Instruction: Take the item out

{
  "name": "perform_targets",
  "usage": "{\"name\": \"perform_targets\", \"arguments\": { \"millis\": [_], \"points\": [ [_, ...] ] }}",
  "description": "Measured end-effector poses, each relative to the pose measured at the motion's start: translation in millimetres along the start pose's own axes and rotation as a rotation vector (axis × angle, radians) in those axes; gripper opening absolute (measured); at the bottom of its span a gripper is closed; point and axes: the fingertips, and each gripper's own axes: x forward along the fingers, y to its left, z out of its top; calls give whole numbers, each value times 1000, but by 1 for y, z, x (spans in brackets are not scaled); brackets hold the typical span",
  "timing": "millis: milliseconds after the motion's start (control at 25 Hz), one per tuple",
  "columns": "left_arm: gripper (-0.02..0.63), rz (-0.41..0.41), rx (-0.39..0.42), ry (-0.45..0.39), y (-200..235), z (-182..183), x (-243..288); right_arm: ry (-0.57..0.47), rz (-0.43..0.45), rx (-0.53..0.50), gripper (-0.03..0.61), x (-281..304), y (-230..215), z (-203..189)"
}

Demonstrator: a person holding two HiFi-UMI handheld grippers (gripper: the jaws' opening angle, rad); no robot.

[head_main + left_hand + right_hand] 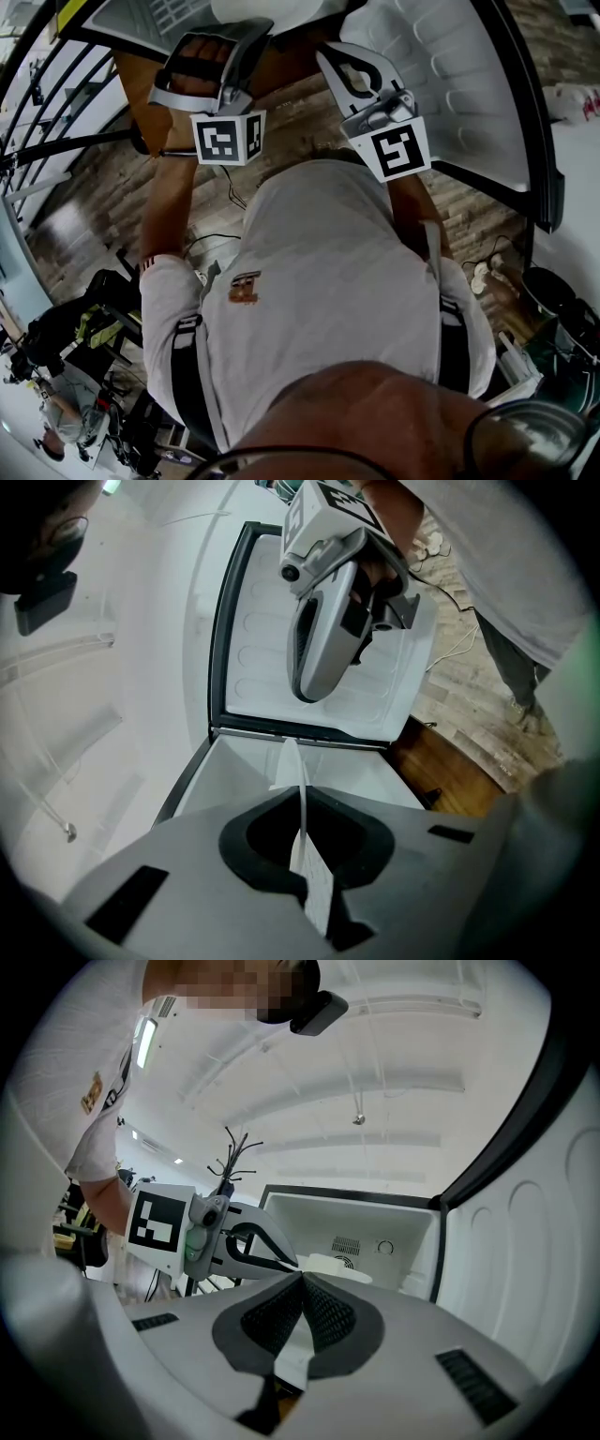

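**Findings: white item clamped between both tongs at the open fridge**

Left gripper (300, 797): jaws clenched; a thin, flat white item (307, 864) is pinched edge-on between the pads and runs forward past the tips; marker cube (228, 138) sits at the rear of this tool, nearest the person's grey shirt (319, 281); the bare forearm (167, 202) behind it is extended towards the appliance.

White item: located between the two tongs, out in front of both sets of tips; from the right gripper view it shows as a pale flat shape just beyond the right tips, with the left tool's tips meeting it from the left; its exact nature cannot be told.

Right gripper (302, 1277): jaws drawn together at the tips; a white strip sits between the mesh pads lower down, consistent with the same item, so this tool reads as grasping it too; its marker cube (398, 150) faces the head camera; from the left gripper view this tool stands above and ahead of the left jaws, tips angled down towards the item.

Fridge compartment (375, 1227): white interior, directly ahead of the right tips, beyond the item; round fitting and vent slots on its back wall.

Fridge door (525, 1241): swung open, to the right of the right tongs; ribbed white lining, dark seal round the edge.

Wooden floor (469, 696): below and to the right of the door as seen from the left tongs.
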Motion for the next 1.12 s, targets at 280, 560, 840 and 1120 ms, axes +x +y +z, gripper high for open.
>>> {"name": "perform_targets", "arguments": {
  "millis": [280,560,840,1120],
  "points": [
    [26,4,5,-15,3,6,1,-1,-5,-2,32,-4,-2,1],
    [26,3,10,-18,5,10,5,8,-3,-2,34,-6,-5,-2],
    [26,4,8,-16,7,12,8,5,-2,-2,34,-8,-9,-2],
    [26,4,7,-9,8,10,12,6,2,-2,32,-6,-12,-4]
  ]
}}
